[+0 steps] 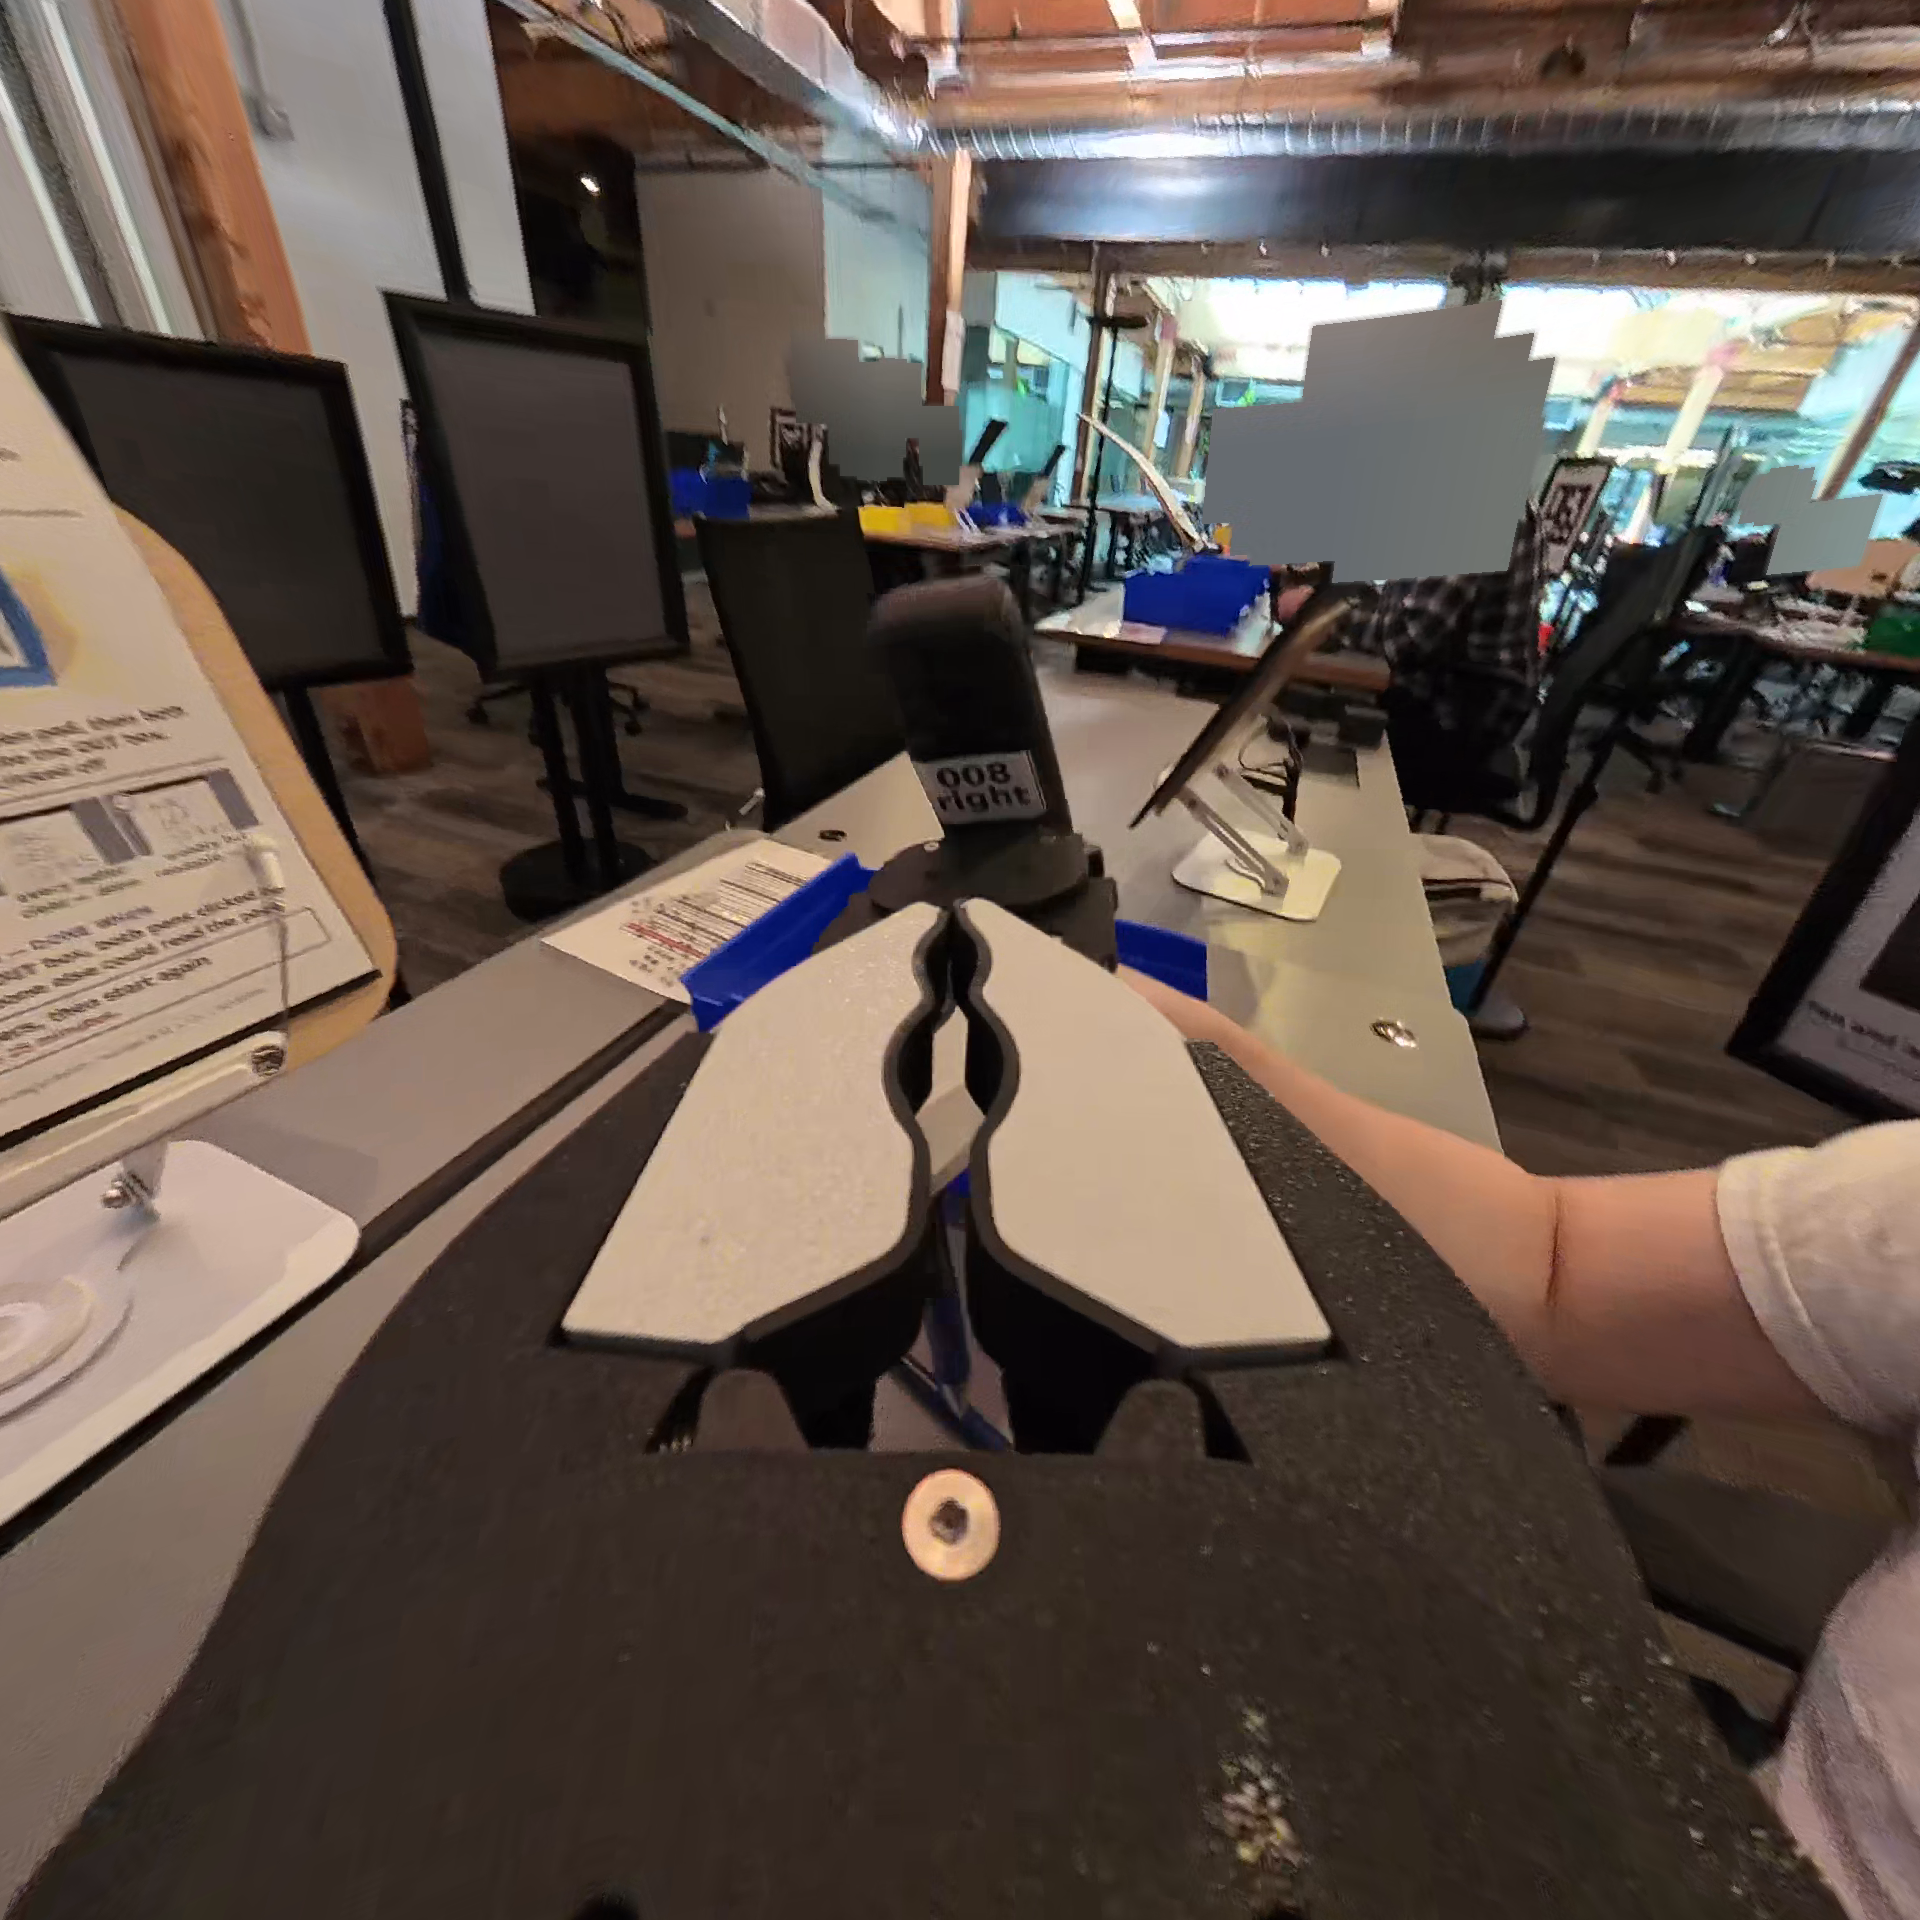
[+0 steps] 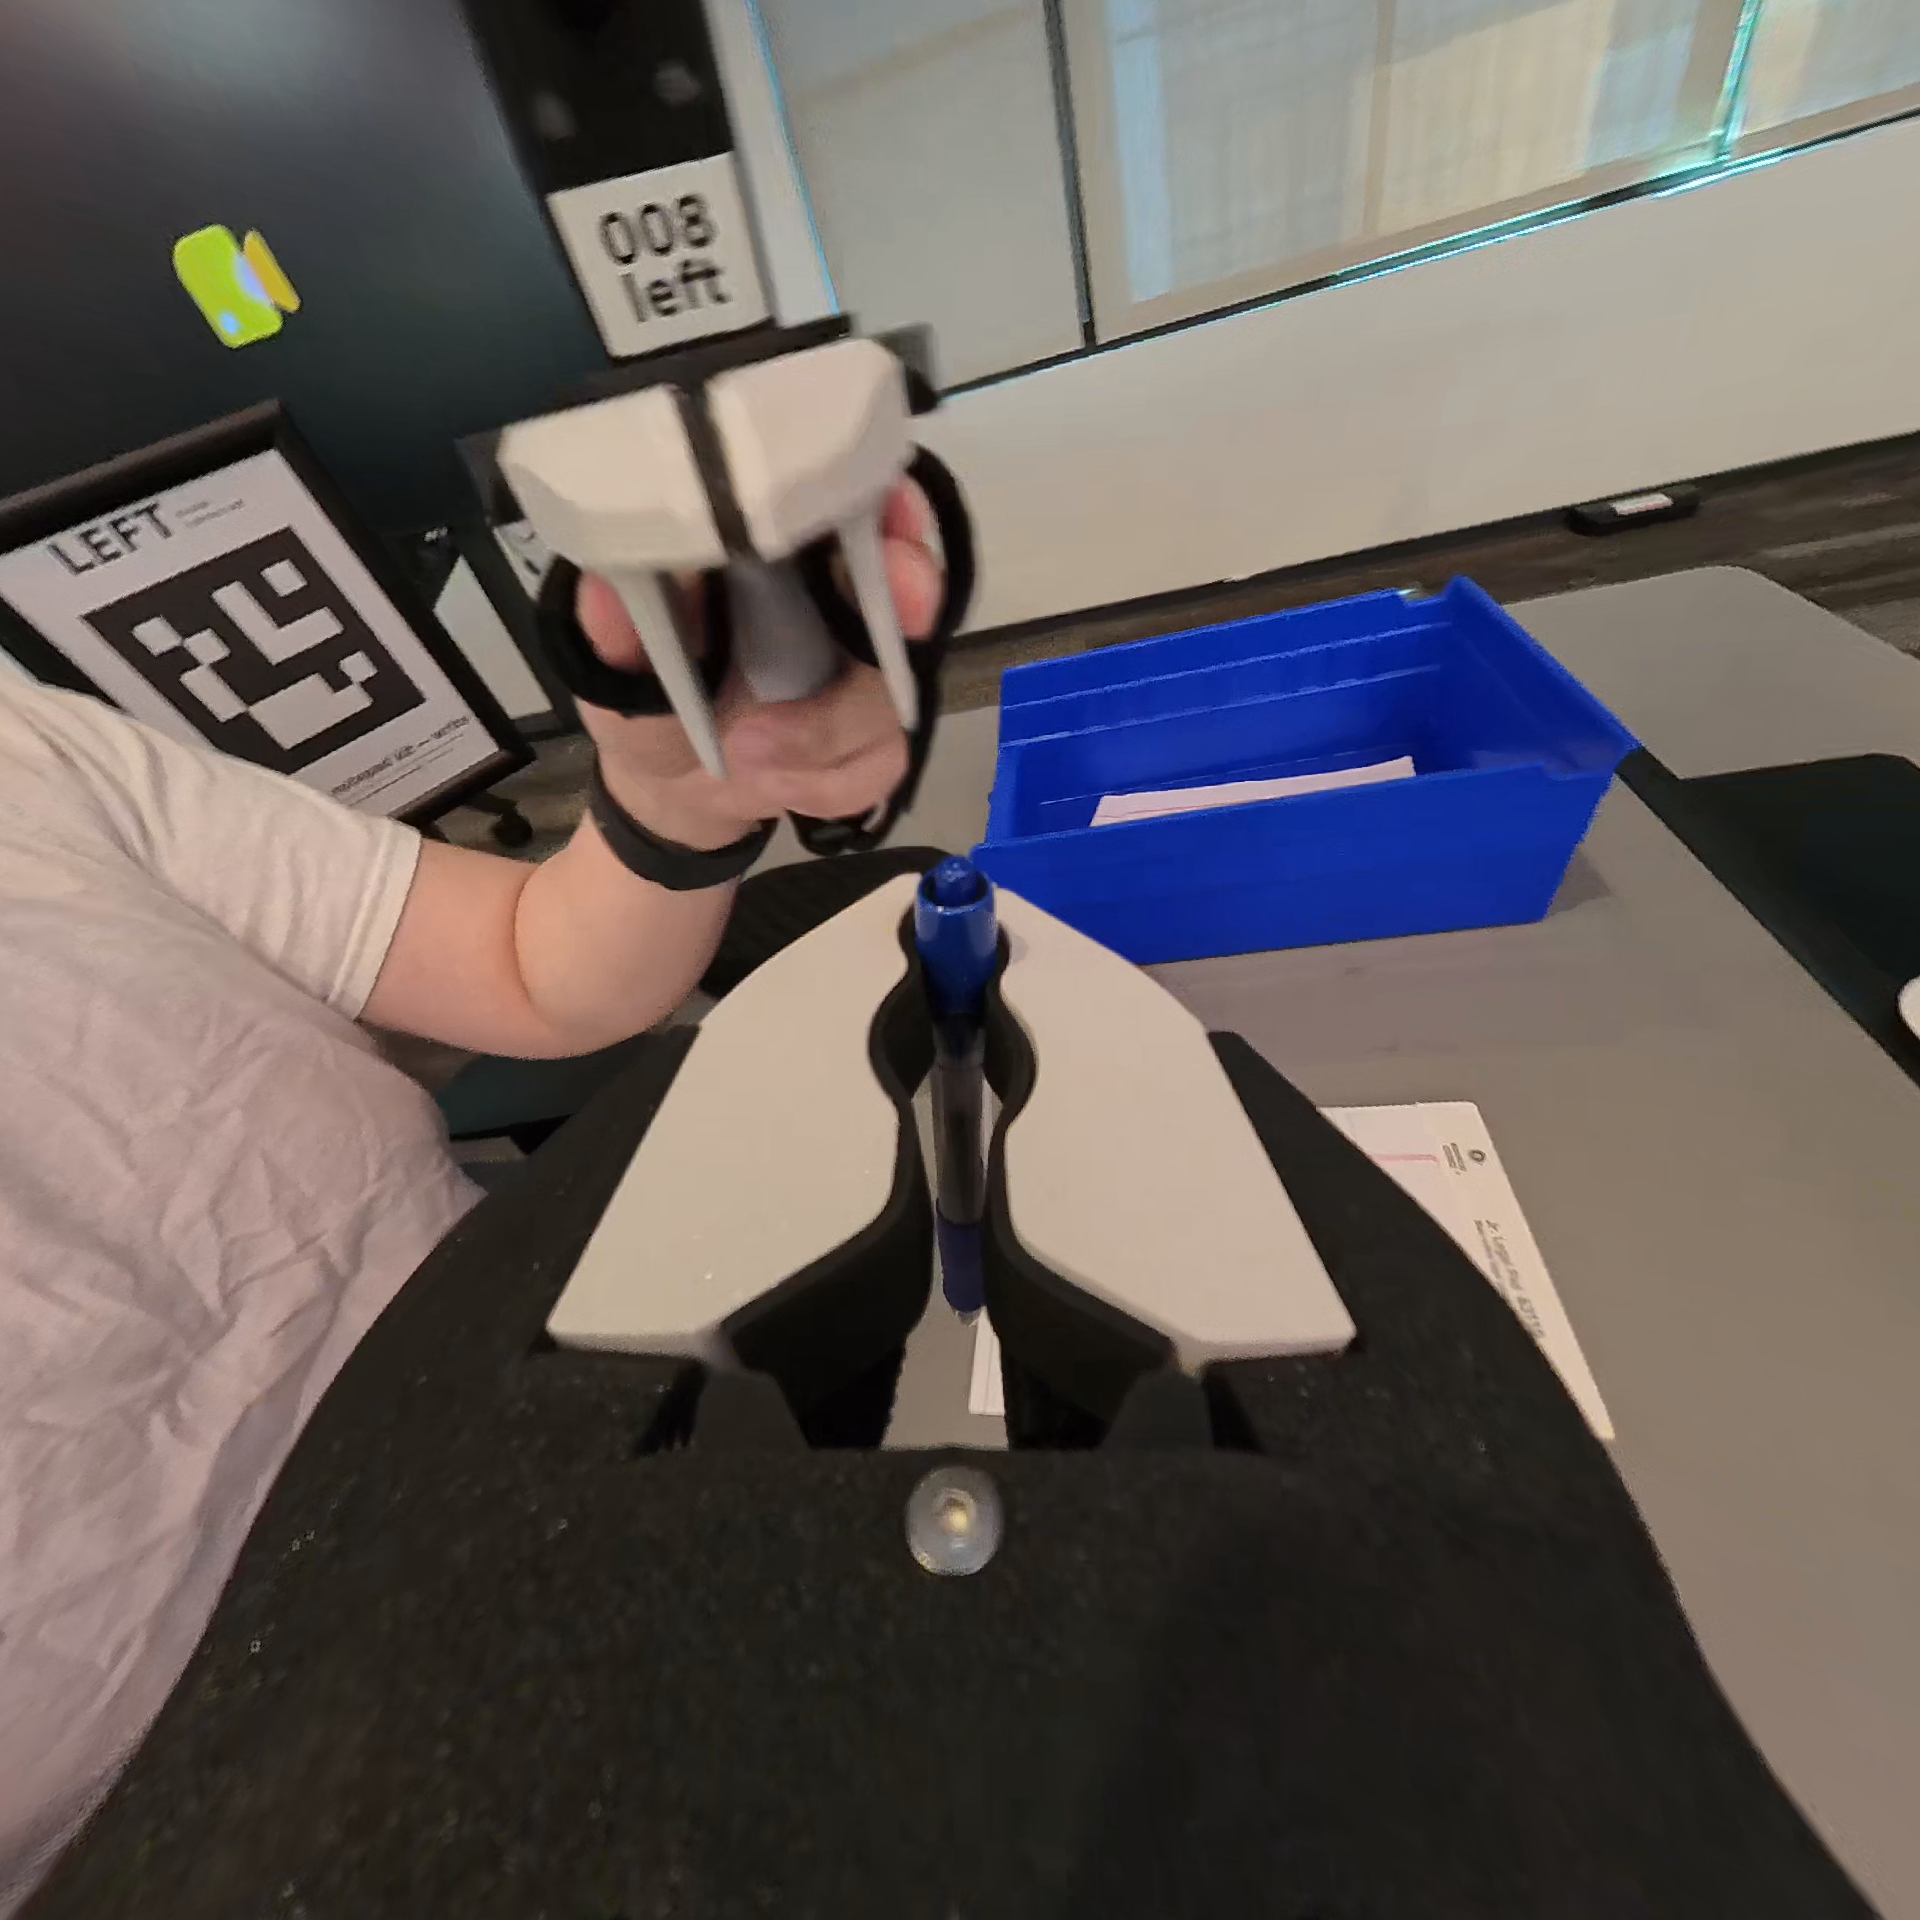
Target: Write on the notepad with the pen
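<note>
Clamped in the right gripper (image 2: 958,935), a slim blue-and-black plastic pen (image 2: 957,1101), gripped near its blue upper end between the grey, grainy, wavy-edged fingers (image 2: 779,1143) and pointing tip-down, probably so the point can meet paper without regripping. Just under that tip, a white paper notepad with a printed header strip (image 2: 1475,1236), lying flat on the smooth grey tabletop (image 2: 1455,997) close to its near edge and largely hidden by the black foam-textured gripper body; tip and page seemingly close, contact not discernible. Judged as the step right before writing: pen in hand, no marks visible on the little of the page that shows. Farther along the tabletop, a blue ribbed plastic bin (image 2: 1299,842) with a white sheet lying inside, set towards the far edge, presumably as the store for the supplies. Raised well above the table to the left, the left gripper (image 2: 805,717), blurred in the right wrist view; in its own view, fingertips pressed together (image 1: 954,925), with nothing clearly held between them, likely parked out of the way or ready to steady the pad. Beyond, a black-framed sign with a black-and-white square marker (image 2: 260,634) standing on the floor
</note>
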`<state>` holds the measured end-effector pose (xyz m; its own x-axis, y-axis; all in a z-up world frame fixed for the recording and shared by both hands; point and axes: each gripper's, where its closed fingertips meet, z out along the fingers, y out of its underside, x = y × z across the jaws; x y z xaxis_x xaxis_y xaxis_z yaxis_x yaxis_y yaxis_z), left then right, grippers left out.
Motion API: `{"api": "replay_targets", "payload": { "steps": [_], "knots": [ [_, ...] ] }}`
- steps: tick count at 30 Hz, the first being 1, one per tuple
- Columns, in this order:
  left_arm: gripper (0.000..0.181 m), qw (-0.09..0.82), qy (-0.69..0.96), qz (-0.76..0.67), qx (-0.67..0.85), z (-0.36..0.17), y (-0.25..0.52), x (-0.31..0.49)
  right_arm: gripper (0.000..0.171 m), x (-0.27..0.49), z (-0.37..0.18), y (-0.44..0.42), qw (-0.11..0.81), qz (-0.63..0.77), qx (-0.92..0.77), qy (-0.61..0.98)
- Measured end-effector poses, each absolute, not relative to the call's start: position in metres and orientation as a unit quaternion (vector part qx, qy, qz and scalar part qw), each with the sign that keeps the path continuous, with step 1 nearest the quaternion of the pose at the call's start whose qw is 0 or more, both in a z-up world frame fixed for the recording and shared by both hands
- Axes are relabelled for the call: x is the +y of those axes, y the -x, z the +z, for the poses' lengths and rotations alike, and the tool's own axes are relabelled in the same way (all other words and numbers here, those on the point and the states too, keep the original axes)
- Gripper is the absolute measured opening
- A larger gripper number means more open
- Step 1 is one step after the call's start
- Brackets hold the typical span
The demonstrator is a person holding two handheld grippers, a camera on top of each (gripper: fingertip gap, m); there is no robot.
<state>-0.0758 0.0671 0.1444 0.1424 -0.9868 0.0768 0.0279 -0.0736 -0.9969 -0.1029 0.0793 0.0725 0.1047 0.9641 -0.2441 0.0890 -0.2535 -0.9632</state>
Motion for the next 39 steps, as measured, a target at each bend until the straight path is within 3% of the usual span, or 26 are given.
{"api": "replay_targets", "payload": {
  "steps": [4,9,14,18,23,28,31,39],
  "knots": [
    [0.0,0.529,0.583,-0.456,0.415,0.135,0.105,0.069,0.004,0.103,0.077,0.088,0.454,0.533,-0.357,0.619],
    [0.0,0.494,0.677,-0.372,0.399,0.063,0.147,0.073,0.004,0.11,0.09,0.074,0.47,0.573,-0.308,0.597],
    [0.0,0.405,0.751,-0.335,0.401,-0.023,0.172,0.059,0.004,0.106,0.099,0.077,0.529,0.52,-0.342,0.577],
    [0.0,0.396,0.758,-0.287,0.431,-0.063,0.183,0.042,0.004,0.098,0.112,0.077,0.602,0.429,-0.384,0.553],
    [0.0,0.413,0.739,-0.26,0.465,-0.076,0.182,0.028,0.004,0.091,0.106,0.084,0.597,0.4,-0.419,0.554],
    [0.0,0.409,0.715,-0.266,0.5,-0.087,0.17,0.018,0.004,0.09,0.091,0.094,0.555,0.456,-0.42,0.555],
    [0.0,0.383,0.712,-0.25,0.533,-0.097,0.173,0.02,0.004,0.097,0.086,0.096,0.577,0.435,-0.413,0.554],
    [0.0,0.386,0.7,-0.278,0.533,-0.072,0.168,0.037,0.004,0.098,0.083,0.098,0.599,0.356,-0.447,0.561]
  ]
}}
